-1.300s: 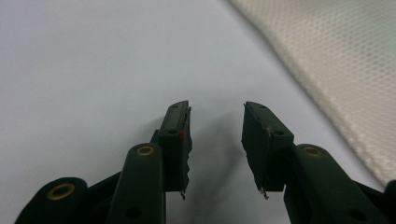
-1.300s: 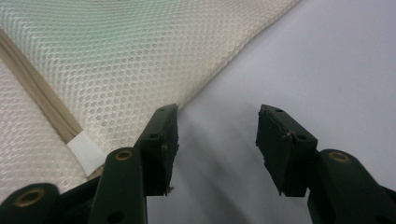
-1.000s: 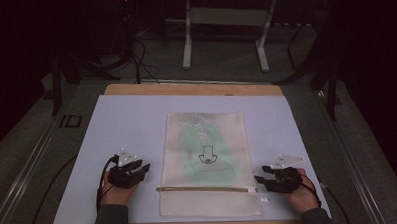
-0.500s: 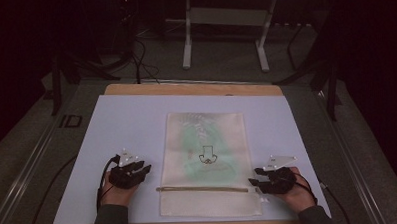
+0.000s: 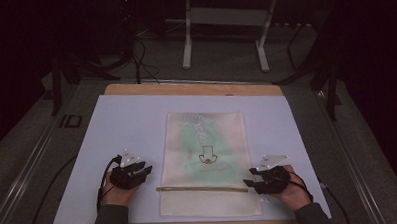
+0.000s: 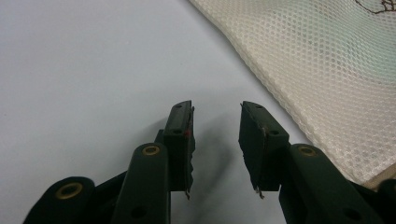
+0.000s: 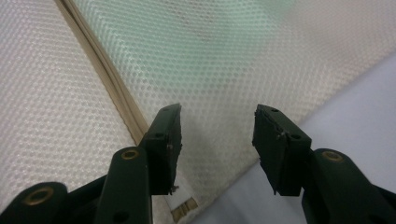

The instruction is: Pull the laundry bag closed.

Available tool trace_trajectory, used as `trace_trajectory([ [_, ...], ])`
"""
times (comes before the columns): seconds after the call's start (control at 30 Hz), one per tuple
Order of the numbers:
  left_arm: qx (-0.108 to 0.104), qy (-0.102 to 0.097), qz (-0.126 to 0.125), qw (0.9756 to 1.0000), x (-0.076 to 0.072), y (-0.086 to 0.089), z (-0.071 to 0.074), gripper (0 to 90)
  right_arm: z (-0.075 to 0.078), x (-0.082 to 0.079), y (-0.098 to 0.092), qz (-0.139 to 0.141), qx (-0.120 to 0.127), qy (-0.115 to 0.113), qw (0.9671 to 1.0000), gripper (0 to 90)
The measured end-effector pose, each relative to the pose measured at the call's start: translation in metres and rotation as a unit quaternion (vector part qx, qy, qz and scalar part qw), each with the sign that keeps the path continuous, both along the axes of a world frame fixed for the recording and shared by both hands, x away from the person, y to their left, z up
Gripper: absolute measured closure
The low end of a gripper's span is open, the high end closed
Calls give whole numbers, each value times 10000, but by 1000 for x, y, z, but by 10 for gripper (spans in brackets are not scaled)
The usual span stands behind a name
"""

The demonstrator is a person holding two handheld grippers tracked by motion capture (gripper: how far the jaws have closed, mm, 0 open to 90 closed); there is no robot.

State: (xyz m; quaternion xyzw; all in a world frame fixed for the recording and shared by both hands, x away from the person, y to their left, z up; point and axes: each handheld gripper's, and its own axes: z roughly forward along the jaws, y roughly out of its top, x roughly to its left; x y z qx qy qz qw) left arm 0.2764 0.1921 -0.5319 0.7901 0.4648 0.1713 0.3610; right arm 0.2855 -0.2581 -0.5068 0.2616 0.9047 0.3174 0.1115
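Two tools, both with jaws apart and nothing between the pads. Mesh laundry bag point(image 5: 206, 162) lies flat mid-tabletop, long axis 12 to 6, zipper point(image 5: 201, 189) running 9 to 3 across its near end. Green garment inside, small dark print near centre.

Right tool point(image 5: 261, 182) sits at 3 o'clock of the zipper's end, jaws over the bag's right edge; its jaws have just been opening after a brief close, nothing between them. In the right gripper view the zipper tape point(image 7: 105, 70) passes just beside the left-hand pad, and the tape's end point(image 7: 184, 207) shows below it. Left tool point(image 5: 133, 173) rests at 9 o'clock of the bag, on bare tabletop point(image 5: 127, 124), bag edge point(image 6: 280, 93) near but not touched.

Risks, as I judge them:
- Right pads straddle mesh, not the slider. Closing here likely pinches loose netting only; a pull then drags the whole bag toward 3 instead of running the zipper.
- Can't tell where the slider is, so a grab may miss it.
- Left tool isn't anchoring anything. Without a hold at 9 o'clock the bag slides or bunches on the smooth sheet.
- Mesh snagging on pad corners is possible; thin fabric may slip out under a shallow pinch.
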Motion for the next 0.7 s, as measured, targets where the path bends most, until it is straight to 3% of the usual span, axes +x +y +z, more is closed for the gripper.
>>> trace_trajectory([
  [0.7,18,-17,-73,10000,-1,-1,1,652,2,1,23,339,-133,32,9993,519],
])
